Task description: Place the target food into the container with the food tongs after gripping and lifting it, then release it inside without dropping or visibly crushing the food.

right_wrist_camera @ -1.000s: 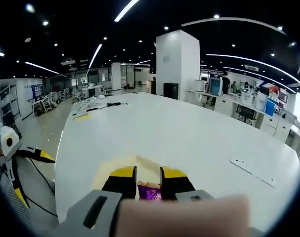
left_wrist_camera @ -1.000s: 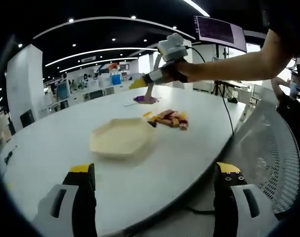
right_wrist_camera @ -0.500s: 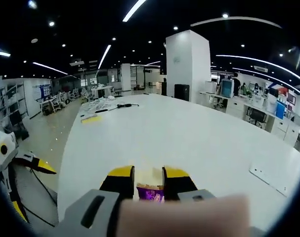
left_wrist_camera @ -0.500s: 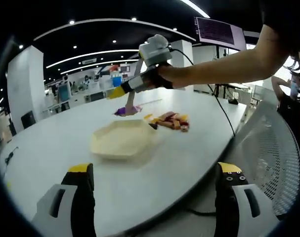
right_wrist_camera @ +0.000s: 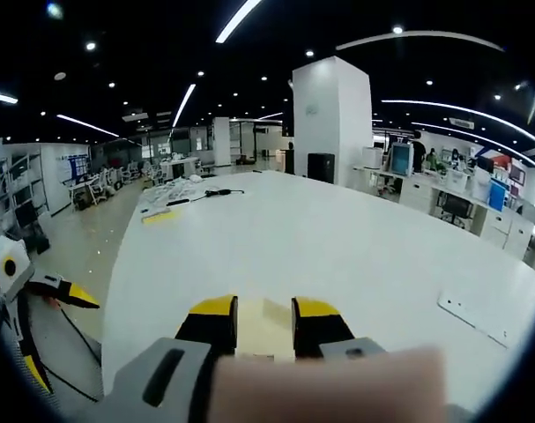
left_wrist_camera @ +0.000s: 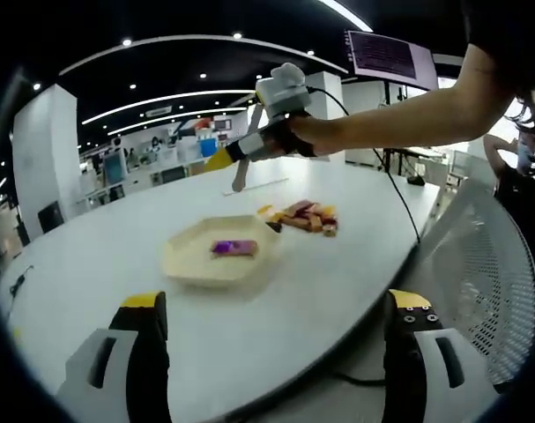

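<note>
Purple food piece (left_wrist_camera: 233,248) lies in tray (left_wrist_camera: 184,256).

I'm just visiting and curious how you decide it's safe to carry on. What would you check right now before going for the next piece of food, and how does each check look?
1. Purple food piece lies inside the cream tray: ok.
2. Piece looks whole, not squashed: cannot tell, too small.
3. Right gripper is raised above the tray and carries nothing: ok.
4. Tongs are open enough for another pick: cannot tell, since their tips barely show.
5. More food is left: ok, a pile of pieces sits on the white table beside the tray.
6. Left gripper is open and away from the tray: ok.
</note>
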Action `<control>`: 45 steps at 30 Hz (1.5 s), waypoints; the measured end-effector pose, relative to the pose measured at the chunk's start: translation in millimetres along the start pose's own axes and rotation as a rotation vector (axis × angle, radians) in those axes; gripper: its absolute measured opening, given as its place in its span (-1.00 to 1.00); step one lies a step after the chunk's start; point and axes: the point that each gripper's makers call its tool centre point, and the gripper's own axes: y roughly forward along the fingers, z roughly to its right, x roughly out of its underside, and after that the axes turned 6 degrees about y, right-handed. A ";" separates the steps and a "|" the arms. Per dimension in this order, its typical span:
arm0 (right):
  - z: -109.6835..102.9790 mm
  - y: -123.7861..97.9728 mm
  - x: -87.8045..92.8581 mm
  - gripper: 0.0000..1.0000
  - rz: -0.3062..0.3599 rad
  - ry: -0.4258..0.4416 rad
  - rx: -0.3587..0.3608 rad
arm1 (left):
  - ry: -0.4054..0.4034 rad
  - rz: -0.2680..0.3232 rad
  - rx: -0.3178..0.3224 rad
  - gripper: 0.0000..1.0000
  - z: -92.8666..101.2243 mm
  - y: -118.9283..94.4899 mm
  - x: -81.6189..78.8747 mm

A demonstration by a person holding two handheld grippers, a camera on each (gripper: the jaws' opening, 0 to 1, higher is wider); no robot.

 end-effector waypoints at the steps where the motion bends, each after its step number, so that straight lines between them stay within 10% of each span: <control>1: 3.7 -3.6 0.9 -0.53 0.002 0.005 0.009 | 0.000 0.000 0.001 0.99 0.1 0.1 0.0; 12: 39.6 -37.2 31.5 -0.53 -0.008 0.075 0.098 | -0.011 0.001 -0.001 0.99 -0.2 0.0 0.8; 45: 76.1 -6.1 95.9 -0.54 -0.049 0.189 0.155 | -0.023 -0.055 -0.021 0.99 -3.6 0.7 10.1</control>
